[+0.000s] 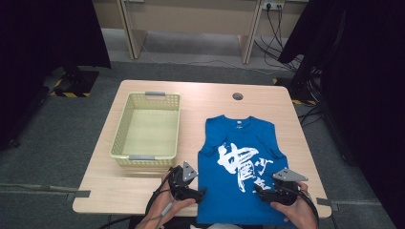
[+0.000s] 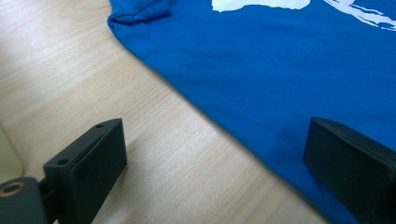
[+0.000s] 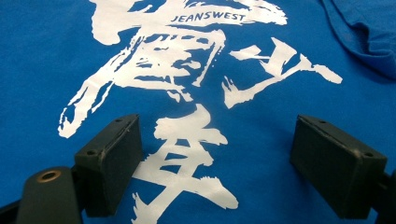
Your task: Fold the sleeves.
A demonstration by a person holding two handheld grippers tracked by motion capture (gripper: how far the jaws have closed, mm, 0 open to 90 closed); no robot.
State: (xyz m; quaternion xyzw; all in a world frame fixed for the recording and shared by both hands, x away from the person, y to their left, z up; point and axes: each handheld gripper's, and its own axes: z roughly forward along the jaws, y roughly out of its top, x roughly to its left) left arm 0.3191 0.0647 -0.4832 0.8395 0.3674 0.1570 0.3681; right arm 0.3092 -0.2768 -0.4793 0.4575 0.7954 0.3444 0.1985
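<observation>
Blue shirt point(image 1: 239, 162) lies flat, print up, on the right half of the wooden bench point(image 1: 200, 98), its hem hanging over the near edge, where it is cut off by the frame. A pale yellow basket point(image 1: 122, 129) stands to its left, apart from it.

High view: left tongs point(image 1: 199, 193) sit at the shirt's lower left edge, right tongs point(image 1: 260, 190) over its lower right part; both hands enter from the bottom, partly cropped.

Left gripper view: jaws stand wide apart with nothing clamped, one over bare wood, the other over blue cloth, the shirt's side edge running diagonally between them. A folded sleeve edge point(image 2: 140, 11) shows at the top (not legible from above).

Right gripper view: jaws likewise spread wide, gripping nothing, with the white brush-style print point(image 3: 182, 70) between and beyond them. The lettering "JEANSWEST" reads clearly here; from above it is too small to make out. Whether either jaw tip touches the cloth cannot be told.
</observation>
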